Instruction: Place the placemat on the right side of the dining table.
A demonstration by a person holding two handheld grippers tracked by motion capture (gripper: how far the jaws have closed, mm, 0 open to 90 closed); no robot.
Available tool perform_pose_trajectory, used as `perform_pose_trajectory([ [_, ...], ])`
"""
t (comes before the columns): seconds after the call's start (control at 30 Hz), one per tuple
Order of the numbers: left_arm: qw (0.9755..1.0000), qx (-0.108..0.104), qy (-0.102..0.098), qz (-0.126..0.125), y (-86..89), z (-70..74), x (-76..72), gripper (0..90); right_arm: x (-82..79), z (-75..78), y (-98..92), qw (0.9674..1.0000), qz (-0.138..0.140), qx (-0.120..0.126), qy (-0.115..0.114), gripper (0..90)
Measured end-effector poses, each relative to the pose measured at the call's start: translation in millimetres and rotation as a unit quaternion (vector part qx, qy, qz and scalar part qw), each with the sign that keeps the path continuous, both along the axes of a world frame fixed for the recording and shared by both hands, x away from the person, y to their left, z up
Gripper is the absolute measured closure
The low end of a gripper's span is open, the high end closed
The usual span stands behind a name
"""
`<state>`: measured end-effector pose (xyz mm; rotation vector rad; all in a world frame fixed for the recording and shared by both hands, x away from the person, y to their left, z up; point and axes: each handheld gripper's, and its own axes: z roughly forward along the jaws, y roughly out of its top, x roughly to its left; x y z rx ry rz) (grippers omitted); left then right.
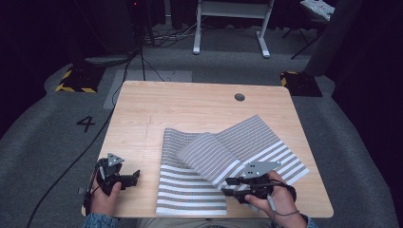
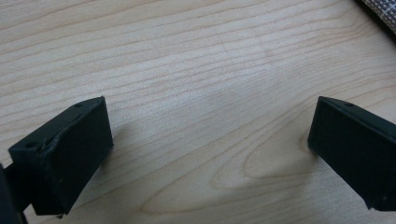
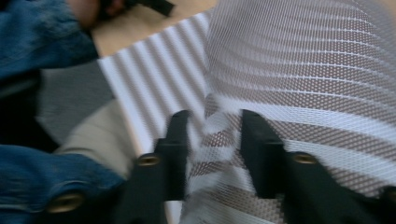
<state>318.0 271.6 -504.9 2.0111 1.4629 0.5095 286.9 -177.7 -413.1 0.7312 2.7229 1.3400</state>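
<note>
The cloth [image 1: 209, 178] lies on the near half of the desk [image 1: 190, 102], with its right part folded over toward the middle, so one flap rests on the layer below. The left tongs [image 1: 135, 176] are on the desk just left of the cloth, apart from it. The right tongs [image 1: 227, 186] are over the cloth's near right part, below the flap's corner.

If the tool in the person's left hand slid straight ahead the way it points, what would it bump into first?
Probably the striped cloth: the left tool points across bare table toward the cloth's left edge, though its height above the wood is unclear.
</note>
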Motion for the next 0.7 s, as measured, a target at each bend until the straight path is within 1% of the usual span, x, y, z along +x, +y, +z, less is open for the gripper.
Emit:
perform_pose_trajectory([
  [0.03, 1.0, 0.0, 0.0, 0.0, 0.0, 0.0, 0.0, 0.0, 0.0, 0.0, 0.0, 1.0, 0.0, 0.0, 0.0, 49.7],
  [0.07, 1.0, 0.0, 0.0, 0.0, 0.0, 0.0, 0.0, 0.0, -4.0, -2.6, 3.5, 0.9992, 0.032, 0.019, 0.016, 46.4],
  [0.1, 1.0, 0.0, 0.0, 0.0, 0.0, 0.0, 0.0, 0.0, -4.0, -2.6, 3.5, 0.9992, 0.032, 0.019, 0.016, 46.4],
  [0.13, 1.0, 0.0, 0.0, 0.0, 0.0, 0.0, 0.0, 0.0, -5.1, -1.9, 3.8, 0.9989, 0.035, 0.026, 0.019, 44.2],
  [0.17, 1.0, 0.0, 0.0, 0.0, 0.0, 0.0, 0.0, 0.0, -5.2, 0.2, 2.5, 0.9987, 0.035, 0.036, 0.012, 43.8],
  [0.23, 1.0, 0.0, 0.0, 0.0, 0.0, 0.0, 0.0, 0.0, -2.9, 5.5, -3.2, 0.9991, 0.018, 0.039, -0.004, 43.3],
  [0.3, 1.0, 0.0, 0.0, 0.0, 0.0, 0.0, 0.0, 0.0, 1.7, 10.1, -12.4, 0.9989, -0.01, 0.039, -0.022, 43.2],
  [0.37, 1.0, 0.0, 0.0, 0.0, 0.0, 0.0, 0.0, 0.0, 5.5, 13.4, -22.7, 0.998, -0.04, 0.033, -0.035, 42.2],
  [0.43, 1.0, 0.0, 0.0, 0.0, 0.0, 0.0, 0.0, 0.0, 8.9, 15.4, -34.6, 0.996, -0.072, 0.027, -0.045, 41.1],
  [0.47, 1.0, 0.0, 0.0, 0.0, 0.0, 0.0, 0.0, 0.0, 12.9, 15.7, -47.8, 0.9925, -0.108, 0.018, -0.055, 39.8],
  [0.5, 1.0, 0.0, 0.0, 0.0, 0.0, 0.0, 0.0, 0.0, 12.9, 15.7, -47.8, 0.9925, -0.108, 0.018, -0.055, 39.8],
  [0.57, 1.0, 0.0, 0.0, 0.0, 0.0, 0.0, 0.0, 0.0, 17.4, 14.3, -62.5, 0.9885, -0.139, 0.009, -0.058, 38.5],
  [0.6, 1.0, 0.0, 0.0, 0.0, 0.0, 0.0, 0.0, 0.0, 20.9, 11.9, -71.5, 0.9855, -0.158, 0.004, -0.061, 38.0],
  [0.63, 1.0, 0.0, 0.0, 0.0, 0.0, 0.0, 0.0, 0.0, 22.8, 10.4, -77.0, 0.9837, -0.169, -0.001, -0.061, 37.4],
  [0.67, 1.0, 0.0, 0.0, 0.0, 0.0, 0.0, 0.0, 0.0, 25.5, 7.7, -83.6, 0.9806, -0.186, -0.007, -0.063, 37.0],
  [0.7, 1.0, 0.0, 0.0, 0.0, 0.0, 0.0, 0.0, 0.0, 30.9, 1.5, -97.4, 0.9751, -0.211, -0.022, -0.063, 36.6],
])
